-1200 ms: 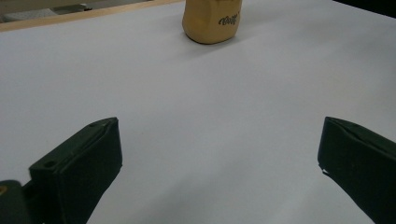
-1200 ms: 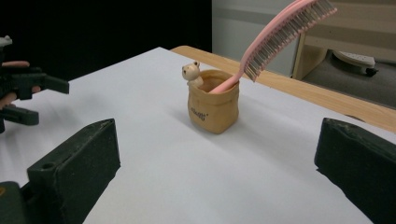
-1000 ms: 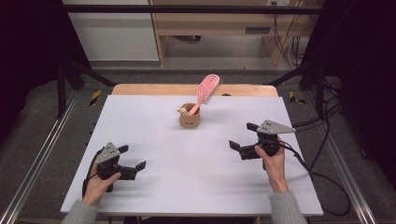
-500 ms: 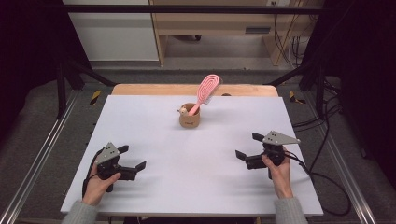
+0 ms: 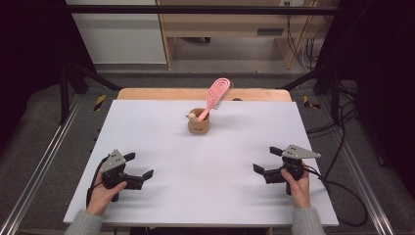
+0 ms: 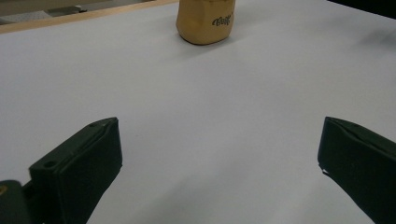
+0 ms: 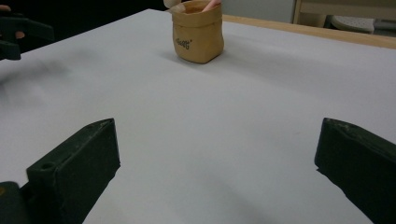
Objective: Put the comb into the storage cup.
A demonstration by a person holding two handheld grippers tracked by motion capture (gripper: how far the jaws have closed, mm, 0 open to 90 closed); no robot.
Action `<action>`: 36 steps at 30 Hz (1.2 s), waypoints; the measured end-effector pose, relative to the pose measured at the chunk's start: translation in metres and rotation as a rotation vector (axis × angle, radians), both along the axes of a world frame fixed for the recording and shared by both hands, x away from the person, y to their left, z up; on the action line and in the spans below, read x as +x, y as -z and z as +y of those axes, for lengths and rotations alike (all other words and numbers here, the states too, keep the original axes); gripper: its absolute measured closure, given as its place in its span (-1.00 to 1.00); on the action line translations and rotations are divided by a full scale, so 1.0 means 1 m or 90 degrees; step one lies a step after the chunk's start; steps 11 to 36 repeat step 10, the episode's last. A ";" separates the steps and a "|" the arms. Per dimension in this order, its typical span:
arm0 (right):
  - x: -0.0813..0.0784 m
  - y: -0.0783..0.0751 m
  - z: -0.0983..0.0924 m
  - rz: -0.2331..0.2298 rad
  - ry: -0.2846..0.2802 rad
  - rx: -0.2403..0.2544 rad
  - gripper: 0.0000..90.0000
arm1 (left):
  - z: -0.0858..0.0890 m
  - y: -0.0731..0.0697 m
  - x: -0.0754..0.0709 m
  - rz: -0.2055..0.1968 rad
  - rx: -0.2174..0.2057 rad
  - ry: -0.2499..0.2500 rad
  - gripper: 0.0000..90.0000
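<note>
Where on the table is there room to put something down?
Lots: the bare white tabletop between the left gripper and right gripper, up to the tan pouch. Only the far middle is taken, by that pouch holding a pink spatula.

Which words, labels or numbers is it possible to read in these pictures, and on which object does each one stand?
One dark printed word, in curly letters, on the side of the tan pot: too blurred to read with certainty in either gripper view.
The pink slotted utensil standing in the pot: no text visible.
The white table: no text visible.
</note>
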State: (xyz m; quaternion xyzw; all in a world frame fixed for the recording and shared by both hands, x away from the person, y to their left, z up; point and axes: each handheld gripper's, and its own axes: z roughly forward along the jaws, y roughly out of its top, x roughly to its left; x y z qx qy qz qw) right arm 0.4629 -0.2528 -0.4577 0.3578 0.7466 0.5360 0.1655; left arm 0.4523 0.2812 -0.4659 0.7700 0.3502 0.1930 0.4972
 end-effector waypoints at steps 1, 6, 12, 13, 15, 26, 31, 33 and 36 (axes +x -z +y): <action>0.000 0.001 0.000 0.001 0.001 0.000 -0.99 | 0.000 0.000 0.000 0.000 0.000 0.000 -1.00; -0.001 0.005 -0.003 0.008 -0.001 -0.005 -0.99 | 0.000 0.000 0.000 0.000 0.000 0.001 -1.00; 0.000 0.006 -0.003 0.011 0.000 -0.007 -0.99 | -0.001 0.000 0.000 0.001 0.002 0.002 -1.00; 0.000 0.006 -0.003 0.011 0.000 -0.007 -0.99 | -0.001 0.000 0.000 0.001 0.002 0.002 -1.00; 0.000 0.006 -0.003 0.011 0.000 -0.007 -0.99 | -0.001 0.000 0.000 0.001 0.002 0.002 -1.00; 0.000 0.006 -0.003 0.011 0.000 -0.007 -0.99 | -0.001 0.000 0.000 0.001 0.002 0.002 -1.00; 0.000 0.006 -0.003 0.011 0.000 -0.007 -0.99 | -0.001 0.000 0.000 0.001 0.002 0.002 -1.00; 0.000 0.006 -0.003 0.011 0.000 -0.007 -0.99 | -0.001 0.000 0.000 0.001 0.002 0.002 -1.00; 0.000 0.006 -0.003 0.011 0.000 -0.007 -0.99 | -0.001 0.000 0.000 0.001 0.002 0.002 -1.00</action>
